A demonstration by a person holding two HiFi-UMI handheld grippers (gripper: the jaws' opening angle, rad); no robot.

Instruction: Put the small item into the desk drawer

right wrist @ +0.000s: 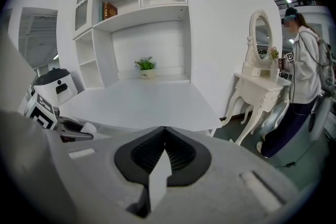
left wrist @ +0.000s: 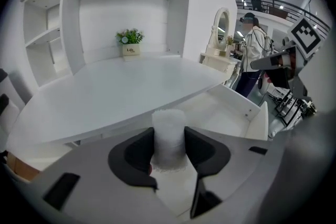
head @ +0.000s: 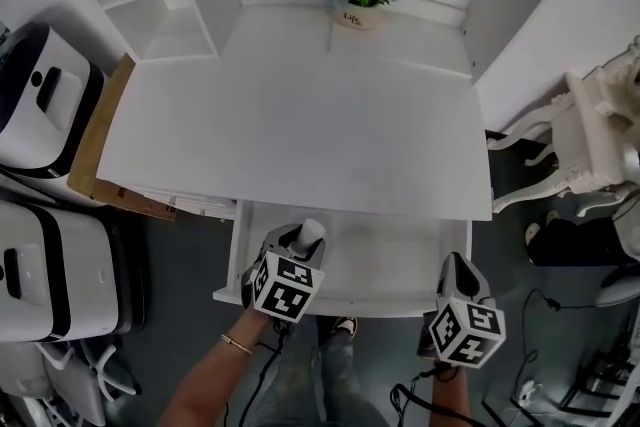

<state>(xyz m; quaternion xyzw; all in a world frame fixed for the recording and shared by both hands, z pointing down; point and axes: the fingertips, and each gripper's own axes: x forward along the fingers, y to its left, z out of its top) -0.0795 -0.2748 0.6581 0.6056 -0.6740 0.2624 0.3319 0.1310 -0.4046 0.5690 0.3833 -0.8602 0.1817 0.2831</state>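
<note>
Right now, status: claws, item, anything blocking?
Left claw shut on white cylinder, held over open drawer. Right claw shut, empty, near drawer's front right corner. Nothing seen in the way.

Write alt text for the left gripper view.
The left gripper clamps an upright white cylinder between its jaws, over the open desk drawer. Beyond lies the white desk top, with a small potted plant at its back.

Left claw (left wrist: 169,139) clamped, right claw (right wrist: 165,131) closed
</note>
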